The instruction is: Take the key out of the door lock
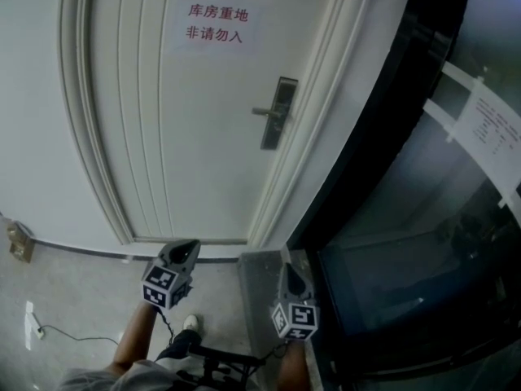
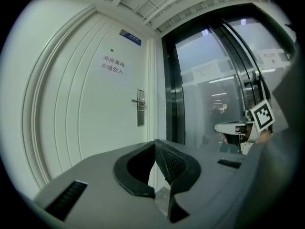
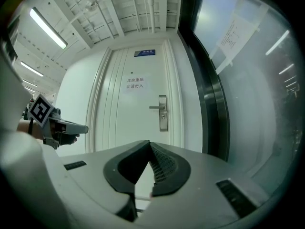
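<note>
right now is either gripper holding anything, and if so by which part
Nothing is held. The left gripper and the right gripper both have their jaws closed together with nothing between them, well short of the door lock.

Open air separates the left gripper (image 1: 190, 245) and the right gripper (image 1: 286, 269) from the white door (image 1: 203, 137); nothing stands in that gap. The lever handle (image 1: 265, 112) juts leftward from the lock plate (image 1: 279, 129), blocking a level approach from the left at that height, while the plate face below the lever is clear. Just right of the plate, the raised door frame (image 1: 321, 112), a dark metal post (image 1: 383, 120) and a glass wall (image 1: 423, 243) close off the right side. To the left the door panel is flat and bare. A thin cable (image 1: 69, 331) lies on the floor (image 1: 73, 292) at lower left, well apart from both grippers.
</note>
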`<action>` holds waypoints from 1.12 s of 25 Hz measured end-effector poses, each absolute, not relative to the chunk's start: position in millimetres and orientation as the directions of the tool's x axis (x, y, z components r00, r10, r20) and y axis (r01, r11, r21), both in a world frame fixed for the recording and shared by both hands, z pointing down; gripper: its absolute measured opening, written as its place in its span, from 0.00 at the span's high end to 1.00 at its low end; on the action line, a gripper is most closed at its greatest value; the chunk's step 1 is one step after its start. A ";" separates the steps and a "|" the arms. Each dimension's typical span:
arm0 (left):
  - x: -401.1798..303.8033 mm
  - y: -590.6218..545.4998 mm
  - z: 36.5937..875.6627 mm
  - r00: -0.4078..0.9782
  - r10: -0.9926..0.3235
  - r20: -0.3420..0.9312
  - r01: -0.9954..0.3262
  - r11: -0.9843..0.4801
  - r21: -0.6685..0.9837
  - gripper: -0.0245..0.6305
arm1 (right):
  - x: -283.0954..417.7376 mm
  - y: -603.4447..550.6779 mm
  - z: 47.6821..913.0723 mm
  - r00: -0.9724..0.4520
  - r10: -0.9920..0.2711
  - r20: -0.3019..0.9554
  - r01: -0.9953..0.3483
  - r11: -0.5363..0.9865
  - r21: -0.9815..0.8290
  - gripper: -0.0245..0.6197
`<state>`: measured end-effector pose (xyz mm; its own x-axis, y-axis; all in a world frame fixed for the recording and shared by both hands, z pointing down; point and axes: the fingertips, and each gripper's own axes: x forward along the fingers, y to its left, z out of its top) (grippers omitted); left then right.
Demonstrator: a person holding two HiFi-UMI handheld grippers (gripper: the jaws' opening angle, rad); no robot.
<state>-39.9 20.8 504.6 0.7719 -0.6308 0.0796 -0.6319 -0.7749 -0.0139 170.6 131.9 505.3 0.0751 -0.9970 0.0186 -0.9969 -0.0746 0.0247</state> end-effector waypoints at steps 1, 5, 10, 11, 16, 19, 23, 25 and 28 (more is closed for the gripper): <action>-37.4 16.1 504.7 0.773 -0.629 0.080 -0.630 -0.776 -0.014 0.95 | 171.6 127.1 506.6 0.074 -0.997 0.021 -0.997 -0.073 0.023 0.95; -28.5 -7.8 503.0 0.780 -0.621 0.081 -0.621 -0.783 -0.018 0.95 | 178.0 105.7 508.9 0.087 -0.996 0.034 -0.996 -0.086 0.018 0.95; -20.5 -48.0 497.1 0.780 -0.622 0.074 -0.622 -0.783 -0.013 0.95 | 185.0 66.8 504.7 0.083 -0.996 0.029 -0.996 -0.082 0.019 0.95; -19.0 -55.6 496.4 0.781 -0.621 0.073 -0.622 -0.783 -0.013 0.95 | 187.0 58.6 503.7 0.082 -0.996 0.028 -0.996 -0.082 0.024 0.95; -18.1 -95.5 493.3 0.778 -0.623 0.076 -0.625 -0.781 -0.010 0.95 | 189.5 16.5 496.1 0.084 -0.996 0.026 -0.996 -0.083 0.038 0.95; -19.3 -119.5 492.6 0.775 -0.627 0.079 -0.628 -0.778 -0.010 0.95 | 191.1 -8.0 495.2 0.085 -0.996 0.027 -0.996 -0.084 0.036 0.95; -19.2 -152.2 489.4 0.778 -0.624 0.077 -0.626 -0.780 -0.003 0.95 | 193.6 -39.2 488.9 0.093 -0.996 0.018 -0.995 -0.092 0.045 0.95; -17.9 -168.6 487.5 0.781 -0.620 0.076 -0.622 -0.783 -0.001 0.95 | 196.0 -53.5 485.6 0.103 -0.995 0.013 -0.994 -0.102 0.044 0.95; -15.0 -193.2 486.0 0.786 -0.614 0.078 -0.615 -0.789 -0.013 0.95 | 199.1 -73.1 482.2 0.123 -0.992 0.011 -0.992 -0.122 0.038 0.95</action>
